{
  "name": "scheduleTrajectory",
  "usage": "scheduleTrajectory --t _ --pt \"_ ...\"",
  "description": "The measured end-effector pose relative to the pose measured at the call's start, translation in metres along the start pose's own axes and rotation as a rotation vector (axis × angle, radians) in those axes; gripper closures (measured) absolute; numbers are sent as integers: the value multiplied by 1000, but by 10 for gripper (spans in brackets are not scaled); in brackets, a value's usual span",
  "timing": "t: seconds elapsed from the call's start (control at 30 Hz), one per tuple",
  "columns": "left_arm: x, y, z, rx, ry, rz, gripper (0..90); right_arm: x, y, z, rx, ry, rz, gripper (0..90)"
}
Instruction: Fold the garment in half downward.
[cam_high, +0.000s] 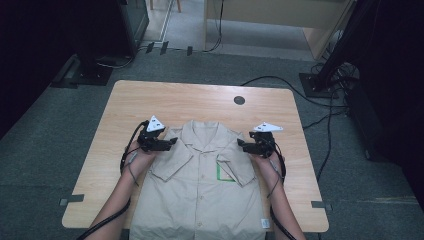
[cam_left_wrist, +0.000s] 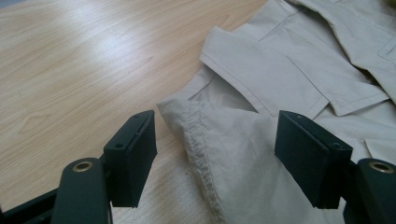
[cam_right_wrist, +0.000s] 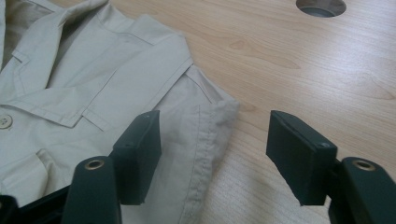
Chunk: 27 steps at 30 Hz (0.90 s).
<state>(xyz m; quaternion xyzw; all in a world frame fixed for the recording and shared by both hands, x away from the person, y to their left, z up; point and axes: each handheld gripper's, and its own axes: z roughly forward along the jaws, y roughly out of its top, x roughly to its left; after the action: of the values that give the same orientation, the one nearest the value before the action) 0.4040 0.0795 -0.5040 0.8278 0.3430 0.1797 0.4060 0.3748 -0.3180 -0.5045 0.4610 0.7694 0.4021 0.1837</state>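
A beige button-up shirt (cam_high: 200, 190) lies flat on the wooden table (cam_high: 175, 100), collar away from me, both sleeves folded in over the chest. A green outline marks its chest pocket (cam_high: 224, 172). My left gripper (cam_high: 171, 142) hovers at the shirt's left shoulder, open. In the left gripper view the folded shoulder edge of the shirt (cam_left_wrist: 224, 154) lies between the spread jaws of the left gripper (cam_left_wrist: 217, 128). My right gripper (cam_high: 242, 145) stands open at the right shoulder. Between the jaws of the right gripper (cam_right_wrist: 215, 126) sits the stitched shoulder corner of the shirt (cam_right_wrist: 205, 126).
A round cable hole (cam_high: 239, 100) sits in the table's far middle, also seen as the hole (cam_right_wrist: 321, 5) beyond the right jaws. Black cables (cam_high: 280, 80) and stand bases (cam_high: 85, 72) lie on the grey floor behind the table. Bare wood flanks the shirt.
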Motion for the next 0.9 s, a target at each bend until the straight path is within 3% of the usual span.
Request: scheduleTrajectory --t 0.17,0.37,0.47,0.6,0.73,0.9 --pt "-2 1 4 12 26 20 376 -1 3 6 -8 21 21 422" --pt "-2 2 4 21 25 -18 482 -1 3 13 20 14 40 487" --pt "-3 2 4 35 36 -9 511 -1 2 14 32 11 36 534" --pt "-3 0 6 47 40 -31 584 0 2 16 50 4 35 632" --pt "-2 -1 6 51 53 -58 636 3 1 20 66 -11 -9 741" --pt "-2 -2 5 46 66 -58 723 3 1 17 54 -20 0 824"
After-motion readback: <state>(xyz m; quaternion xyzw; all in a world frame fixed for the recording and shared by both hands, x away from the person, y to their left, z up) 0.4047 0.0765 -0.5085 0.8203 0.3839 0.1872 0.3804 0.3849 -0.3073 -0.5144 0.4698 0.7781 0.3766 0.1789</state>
